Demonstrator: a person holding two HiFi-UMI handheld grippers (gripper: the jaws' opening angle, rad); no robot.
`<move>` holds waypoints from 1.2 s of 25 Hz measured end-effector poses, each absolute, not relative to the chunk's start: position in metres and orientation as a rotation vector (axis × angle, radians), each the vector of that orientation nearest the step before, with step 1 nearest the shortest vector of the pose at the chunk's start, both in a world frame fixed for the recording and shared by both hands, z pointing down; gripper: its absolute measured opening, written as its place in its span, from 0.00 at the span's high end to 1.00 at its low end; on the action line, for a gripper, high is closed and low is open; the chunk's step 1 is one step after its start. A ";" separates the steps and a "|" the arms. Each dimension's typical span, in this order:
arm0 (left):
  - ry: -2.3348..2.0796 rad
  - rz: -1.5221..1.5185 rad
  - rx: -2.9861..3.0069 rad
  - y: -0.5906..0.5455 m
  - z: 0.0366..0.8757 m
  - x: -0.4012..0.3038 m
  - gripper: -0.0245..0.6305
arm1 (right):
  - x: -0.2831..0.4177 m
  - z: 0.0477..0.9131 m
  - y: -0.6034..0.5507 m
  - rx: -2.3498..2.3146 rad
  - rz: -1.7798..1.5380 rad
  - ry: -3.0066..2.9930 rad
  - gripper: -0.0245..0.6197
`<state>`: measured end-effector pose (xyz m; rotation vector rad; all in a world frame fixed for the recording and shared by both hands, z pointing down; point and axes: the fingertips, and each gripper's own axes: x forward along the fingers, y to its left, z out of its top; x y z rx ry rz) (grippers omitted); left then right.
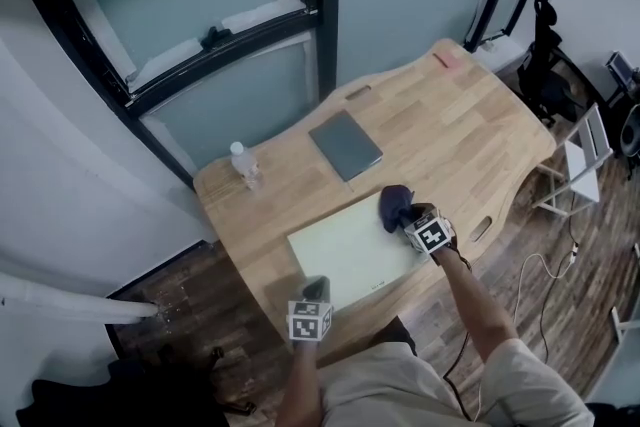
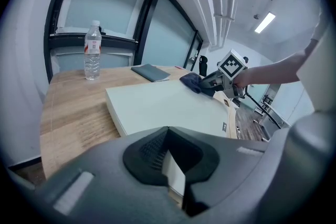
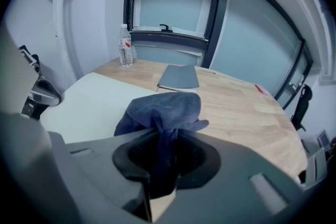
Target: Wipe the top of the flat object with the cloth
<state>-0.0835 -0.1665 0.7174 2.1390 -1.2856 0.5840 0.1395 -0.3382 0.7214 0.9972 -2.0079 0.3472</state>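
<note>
Right gripper view shows the right gripper [image 3: 165,136] with its jaws clamped on a dark blue cloth [image 3: 165,107], the fabric bunched into a rounded wad that bulges out just ahead of them. The wad sits at the far right corner of a pale green flat board [image 3: 89,105], partly over the board's top and partly over the wood beside it. Left gripper view shows the left gripper [image 2: 173,165] with its jaws closed on the near edge of the same board, a pale sliver of that edge pinched between them. The board lies flat on a light wooden counter [image 1: 450,135], close to the person's side, with one gripper at its near edge and the other at its far right corner. Beyond the board, a thin grey notebook [image 1: 345,144] lies closed on the wood. A clear plastic water bottle [image 1: 245,165] stands upright near the counter's far left corner, well apart from the board. A small red item [image 1: 447,60] rests at the far right end of the counter. Dark-framed glass panels rise behind the counter, and dark wood flooring surrounds it.
</note>
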 end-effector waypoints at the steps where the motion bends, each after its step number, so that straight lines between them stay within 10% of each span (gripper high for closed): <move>1: -1.285 0.585 2.140 -0.167 0.717 -0.083 0.95 | 0.141 0.721 -0.336 0.993 0.334 -2.006 0.84; 30: -1.292 0.546 2.172 -0.165 0.716 -0.081 0.95 | 0.096 0.717 -0.292 0.858 0.125 -1.951 0.84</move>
